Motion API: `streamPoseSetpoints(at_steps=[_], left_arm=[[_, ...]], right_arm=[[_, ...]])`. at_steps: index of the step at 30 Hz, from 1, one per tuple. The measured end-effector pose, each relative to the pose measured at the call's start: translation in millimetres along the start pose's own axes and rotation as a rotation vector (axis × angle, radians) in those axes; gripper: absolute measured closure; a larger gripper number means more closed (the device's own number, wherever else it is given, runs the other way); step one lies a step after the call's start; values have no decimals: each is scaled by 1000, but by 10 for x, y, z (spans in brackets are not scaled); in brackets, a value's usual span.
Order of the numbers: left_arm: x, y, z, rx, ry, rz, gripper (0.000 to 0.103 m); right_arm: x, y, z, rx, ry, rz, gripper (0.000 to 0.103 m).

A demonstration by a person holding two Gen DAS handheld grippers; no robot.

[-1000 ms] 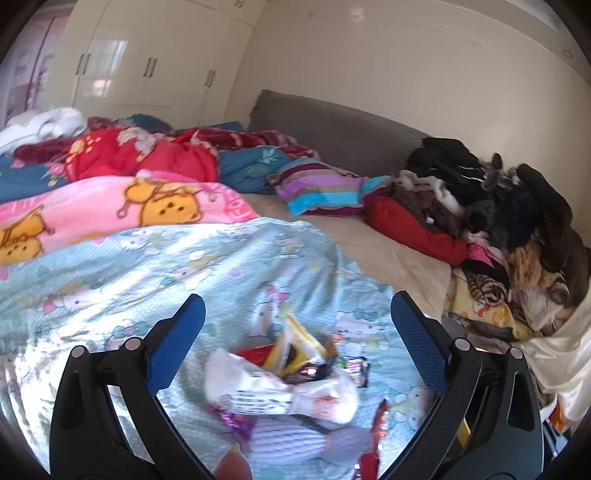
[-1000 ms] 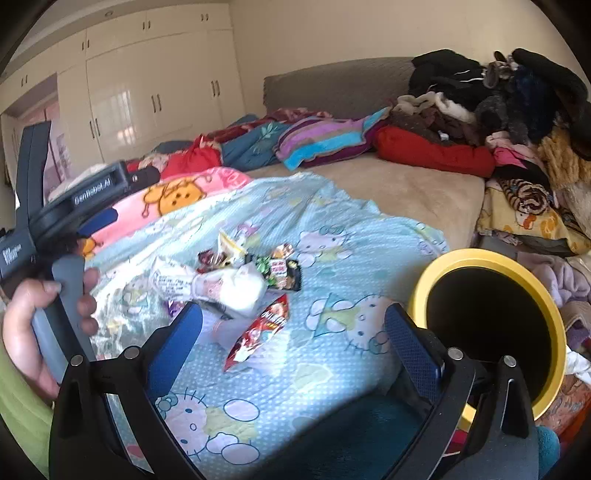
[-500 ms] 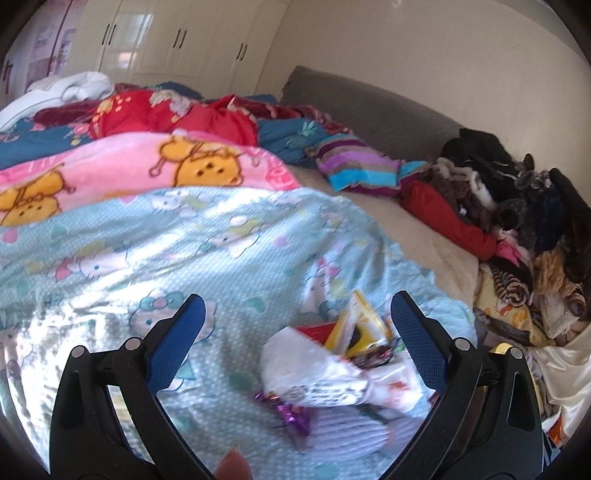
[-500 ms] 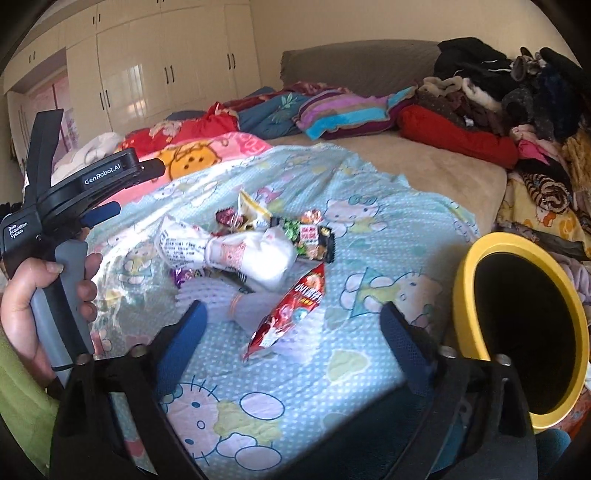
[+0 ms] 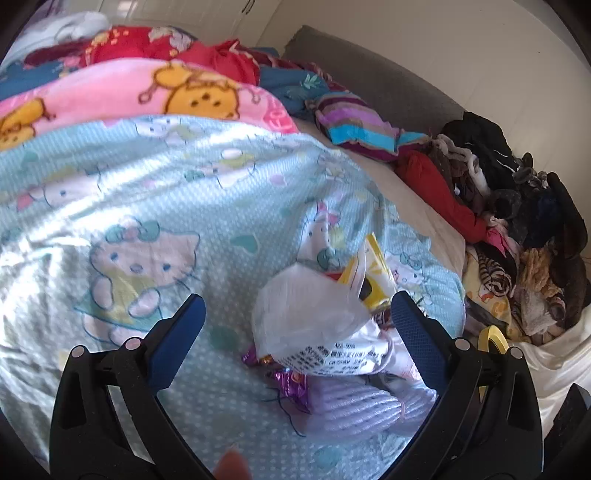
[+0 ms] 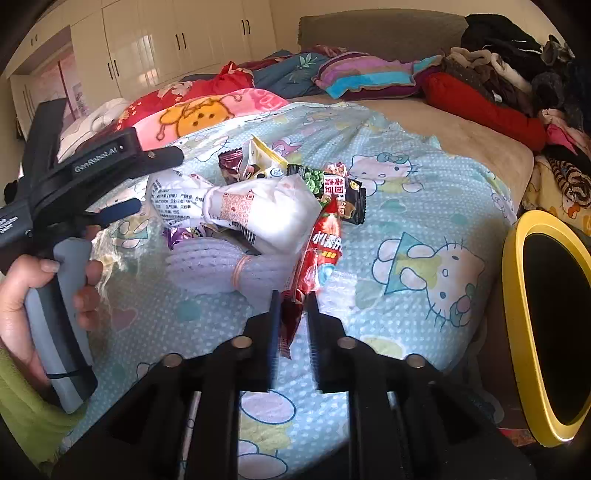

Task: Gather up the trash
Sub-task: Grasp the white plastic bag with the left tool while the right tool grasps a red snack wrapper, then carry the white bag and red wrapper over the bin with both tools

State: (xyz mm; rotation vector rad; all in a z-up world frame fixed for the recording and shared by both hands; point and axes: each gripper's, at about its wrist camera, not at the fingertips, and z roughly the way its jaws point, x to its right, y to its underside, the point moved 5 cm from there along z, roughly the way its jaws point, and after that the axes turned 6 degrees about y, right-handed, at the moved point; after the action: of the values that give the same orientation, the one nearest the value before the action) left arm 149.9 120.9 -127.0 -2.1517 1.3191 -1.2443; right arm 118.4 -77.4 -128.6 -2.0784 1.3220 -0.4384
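A pile of trash lies on a light-blue Hello Kitty blanket: a white printed bag, a red snack wrapper, a dark green snack pack, a yellow wrapper and a lilac foam net. My right gripper is shut on the lower end of the red snack wrapper. My left gripper is open, just short of the white bag, and shows in the right wrist view at the pile's left. A yellow-rimmed bin stands at the right.
The bed holds a pink cartoon blanket, a striped pillow, red and dark clothes piled at the right, and a grey headboard. White wardrobes stand behind. The bin's yellow rim peeks beyond the bed edge.
My right gripper has moved forward and closed on the red snack wrapper. My left gripper has come closer to the white bag, still open.
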Motion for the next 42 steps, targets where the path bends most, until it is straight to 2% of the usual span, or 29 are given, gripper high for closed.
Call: streamPoseSetpoints(at_steps=[2,5,7,8,16,25,33,42], left_arm=[[-7,29,27,-14,8,-11,16],[19,39,35,-19,14,-10,31],[55,25,18,-16,22,-2,47],[73,17,6,-13,26,4,52],[356,-150,-219,52,93,72,69],[791,-333,-539,135,162,155,72],[998,-430,-788,189,197,181,72],[1174,-428,-944,207,216,217,73]], right_arm=[[-6,8,-26,13,0,-1,92],[30,3,-61,31,-1,14,93],[57,8,-79,37,2,28,93],[63,5,-86,41,3,33,93],[111,8,-231,96,10,49,93],[231,-18,-460,175,38,73,93],[363,-133,-755,257,39,86,93],[569,-226,-1004,306,44,138,93]])
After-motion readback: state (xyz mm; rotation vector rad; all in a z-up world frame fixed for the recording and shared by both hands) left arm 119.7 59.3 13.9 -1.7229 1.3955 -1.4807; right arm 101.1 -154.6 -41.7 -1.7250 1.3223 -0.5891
